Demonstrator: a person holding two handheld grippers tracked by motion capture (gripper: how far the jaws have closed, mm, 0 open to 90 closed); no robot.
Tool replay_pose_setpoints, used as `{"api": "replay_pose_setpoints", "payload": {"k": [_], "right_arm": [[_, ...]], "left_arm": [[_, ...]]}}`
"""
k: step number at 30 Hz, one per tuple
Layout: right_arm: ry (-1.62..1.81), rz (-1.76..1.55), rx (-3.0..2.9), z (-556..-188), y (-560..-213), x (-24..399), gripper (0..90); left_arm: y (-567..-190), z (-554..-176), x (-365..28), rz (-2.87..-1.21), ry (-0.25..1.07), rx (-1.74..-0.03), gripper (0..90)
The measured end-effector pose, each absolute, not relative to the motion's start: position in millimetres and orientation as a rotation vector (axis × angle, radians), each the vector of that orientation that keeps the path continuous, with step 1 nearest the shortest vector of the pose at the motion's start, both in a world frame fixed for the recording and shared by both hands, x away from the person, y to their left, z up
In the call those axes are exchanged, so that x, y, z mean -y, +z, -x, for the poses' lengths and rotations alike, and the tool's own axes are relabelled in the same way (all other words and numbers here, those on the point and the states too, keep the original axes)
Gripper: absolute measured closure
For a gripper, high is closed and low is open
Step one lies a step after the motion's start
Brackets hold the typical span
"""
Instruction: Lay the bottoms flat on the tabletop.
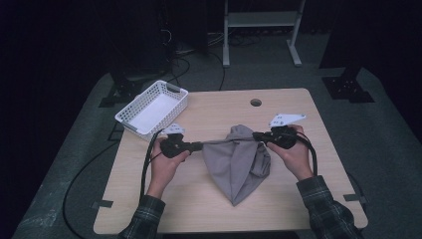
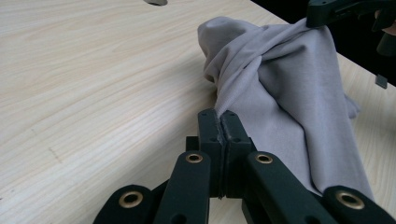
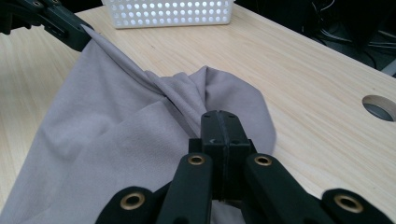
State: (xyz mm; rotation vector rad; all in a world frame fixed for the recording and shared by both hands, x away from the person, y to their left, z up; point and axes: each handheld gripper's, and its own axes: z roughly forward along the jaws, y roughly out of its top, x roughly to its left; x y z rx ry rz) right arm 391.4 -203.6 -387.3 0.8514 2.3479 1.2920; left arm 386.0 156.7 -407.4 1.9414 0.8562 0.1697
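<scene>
Slippage is my main worry here. I have the left tool (image 1: 198, 146) clamped on one edge of the grey cloth (image 1: 238, 167) and the right tool (image 1: 257, 135) clamped on the opposite edge, with a taut strip of fabric strung between them above the desk (image 1: 209, 209). In the left gripper view the jaws are pressed tight together with only a thin pinch of cloth (image 2: 280, 93) coming out at their tips, and the right gripper view shows the same narrow bite on the cloth (image 3: 116, 140). If I pull the hands further apart, I judge either pinch could let go and the cloth would drop back in a heap. The body of the cloth hangs bunched and twisted, its lower point resting on the desk, so it may not spread flat. The white basket (image 1: 154, 107) sits near my left hand; a wide swing could knock it.
</scene>
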Motion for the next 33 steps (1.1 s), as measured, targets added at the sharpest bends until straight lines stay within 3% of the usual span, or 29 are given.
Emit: {"api": "replay_pose_setpoints", "payload": {"k": [33], "right_arm": [[1.282, -0.990, -2.225, -396, -380, 258, 89.9]], "left_arm": [[-394, -387, -213, -1.817, 0.252, -0.974, 89.4]]}}
